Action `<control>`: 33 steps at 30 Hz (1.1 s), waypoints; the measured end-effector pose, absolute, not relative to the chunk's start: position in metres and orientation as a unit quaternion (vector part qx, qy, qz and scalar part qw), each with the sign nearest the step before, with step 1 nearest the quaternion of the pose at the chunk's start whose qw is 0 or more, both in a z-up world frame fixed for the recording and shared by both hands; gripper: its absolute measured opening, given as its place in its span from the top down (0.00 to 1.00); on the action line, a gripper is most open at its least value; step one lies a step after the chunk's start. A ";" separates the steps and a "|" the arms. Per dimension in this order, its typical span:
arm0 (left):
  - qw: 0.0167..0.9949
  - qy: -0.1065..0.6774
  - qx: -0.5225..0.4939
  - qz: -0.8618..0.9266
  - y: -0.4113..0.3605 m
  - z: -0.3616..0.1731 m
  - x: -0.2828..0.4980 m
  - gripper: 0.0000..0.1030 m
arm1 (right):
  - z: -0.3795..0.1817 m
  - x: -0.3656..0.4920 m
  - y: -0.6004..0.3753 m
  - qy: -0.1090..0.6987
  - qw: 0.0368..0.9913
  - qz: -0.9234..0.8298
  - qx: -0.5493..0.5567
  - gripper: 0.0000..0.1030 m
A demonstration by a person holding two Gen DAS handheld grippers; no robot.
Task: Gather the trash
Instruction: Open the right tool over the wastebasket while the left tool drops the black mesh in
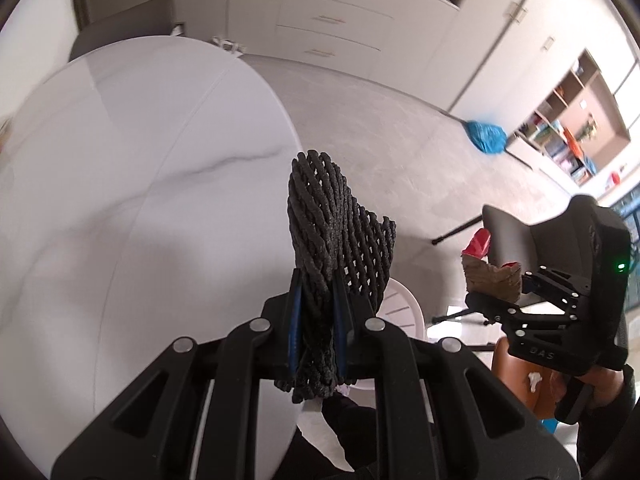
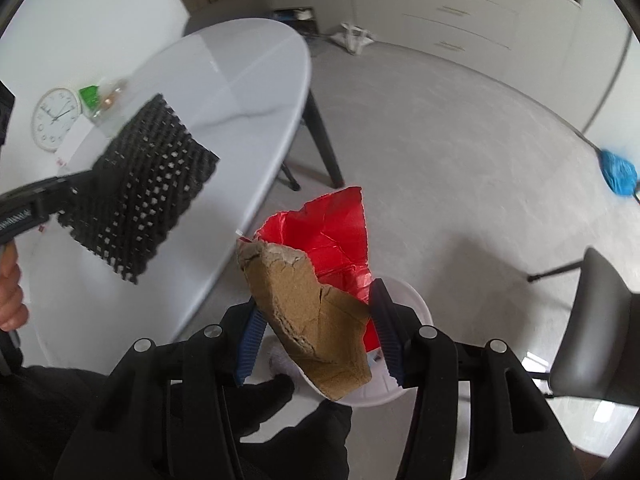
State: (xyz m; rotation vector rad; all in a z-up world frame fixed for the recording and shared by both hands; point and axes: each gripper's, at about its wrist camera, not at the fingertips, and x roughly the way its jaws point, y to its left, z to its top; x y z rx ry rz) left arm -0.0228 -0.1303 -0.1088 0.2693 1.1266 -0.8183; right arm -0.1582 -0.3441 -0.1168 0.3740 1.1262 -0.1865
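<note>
Trash in both claws, carried off the worktop [image 1: 120,160]: left claw [image 1: 316,320] clamps black foam netting [image 1: 336,232]; right claw [image 2: 320,332] grips torn red-lined cardboard [image 2: 316,312]. White bin [image 2: 412,308], probably, sits below. Next: position over it, then release.

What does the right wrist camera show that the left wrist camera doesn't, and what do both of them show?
Only the right wrist view shows the wall clock lying on the table beside a green packet, and the red inner face of the torn cardboard piece held in the right gripper.

Only the left wrist view shows the shelving unit and the orange seat below the right gripper.

Both show the white oval table, the black foam mesh clamped in the left gripper, the white bin below, and the blue mop.
</note>
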 end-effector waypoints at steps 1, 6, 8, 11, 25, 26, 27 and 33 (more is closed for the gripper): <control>0.758 0.517 0.127 -0.378 -0.134 -0.109 -0.027 0.87 | -0.122 -0.161 -0.345 0.534 0.822 -0.092 0.175 0.49; 0.751 0.517 0.144 -0.384 -0.149 -0.111 -0.047 0.87 | -0.157 -0.170 -0.351 0.558 0.806 -0.093 0.173 0.49; 0.750 0.517 0.150 -0.384 -0.153 -0.112 -0.056 0.87 | -0.176 -0.169 -0.348 0.562 0.804 -0.094 0.171 0.49; 0.748 0.519 0.156 -0.384 -0.157 -0.113 -0.062 0.87 | -0.201 -0.169 -0.347 0.581 0.789 -0.105 0.168 0.49; 0.728 0.524 0.186 -0.401 -0.179 -0.124 -0.078 0.87 | -0.208 -0.194 -0.387 0.598 0.759 -0.178 0.185 0.03; 0.725 0.524 0.190 -0.405 -0.181 -0.124 -0.081 0.87 | -0.206 -0.196 -0.392 0.595 0.758 -0.183 0.192 0.03; 0.722 0.524 0.193 -0.408 -0.183 -0.125 -0.082 0.87 | -0.204 -0.201 -0.397 0.591 0.758 -0.190 0.201 0.03; 0.709 0.521 0.211 -0.427 -0.195 -0.129 -0.092 0.87 | -0.196 -0.220 -0.410 0.578 0.756 -0.218 0.217 0.03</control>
